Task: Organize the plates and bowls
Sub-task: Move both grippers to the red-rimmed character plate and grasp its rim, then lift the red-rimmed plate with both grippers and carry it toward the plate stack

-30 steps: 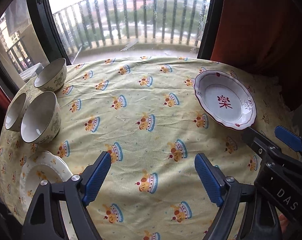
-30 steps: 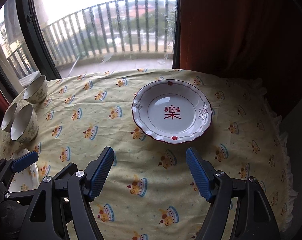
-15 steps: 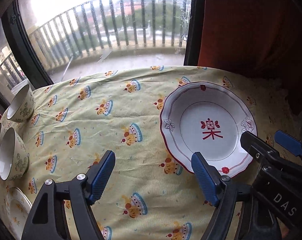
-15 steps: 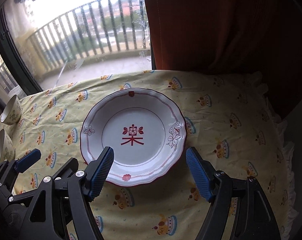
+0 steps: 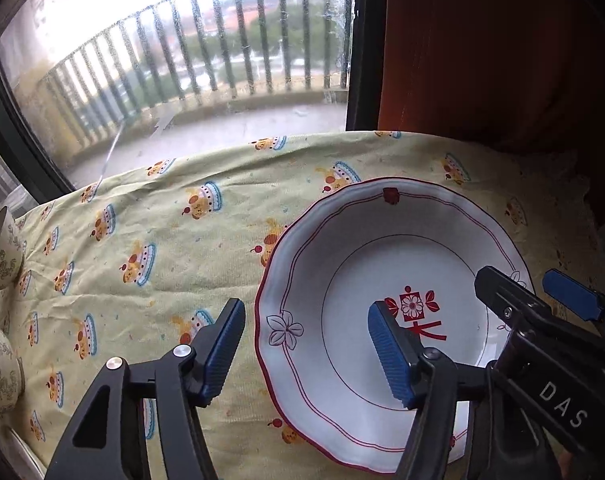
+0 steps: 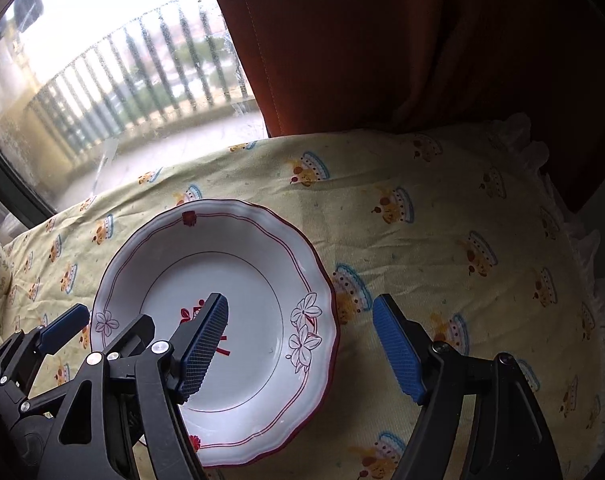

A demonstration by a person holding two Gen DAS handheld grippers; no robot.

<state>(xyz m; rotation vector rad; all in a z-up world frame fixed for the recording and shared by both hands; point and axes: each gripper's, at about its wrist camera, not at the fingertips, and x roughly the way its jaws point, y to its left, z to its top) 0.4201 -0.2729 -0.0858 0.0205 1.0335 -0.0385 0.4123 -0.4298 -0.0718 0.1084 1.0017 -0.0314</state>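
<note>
You are holding both grippers low over the scalloped white plate (image 5: 366, 264), which is lying flat on the yellow cake-print tablecloth (image 5: 150, 216), on the side nearer the red curtain (image 5: 502, 52). The plate has a red rim line, flower sprigs and a red character in its well.

Your left gripper (image 5: 306, 348) is standing wide, gripping nothing: its left blue pad is hanging over bare cloth just outside the plate's left rim, and its right pad is sitting over the well by the red character. So the jaws are straddling that left rim.

Your right gripper (image 6: 302, 348) is also spread wide and empty, straddling the plate's right rim (image 6: 322, 280): its left pad is over the well, its right pad over the cloth beyond the flower sprigs. Whether any pad is touching the plate, you cannot tell from these views.

Two patterned bowls (image 5: 2, 256) are showing at the far left edge of the table, well apart from the plate, by the window (image 5: 182, 60).
</note>
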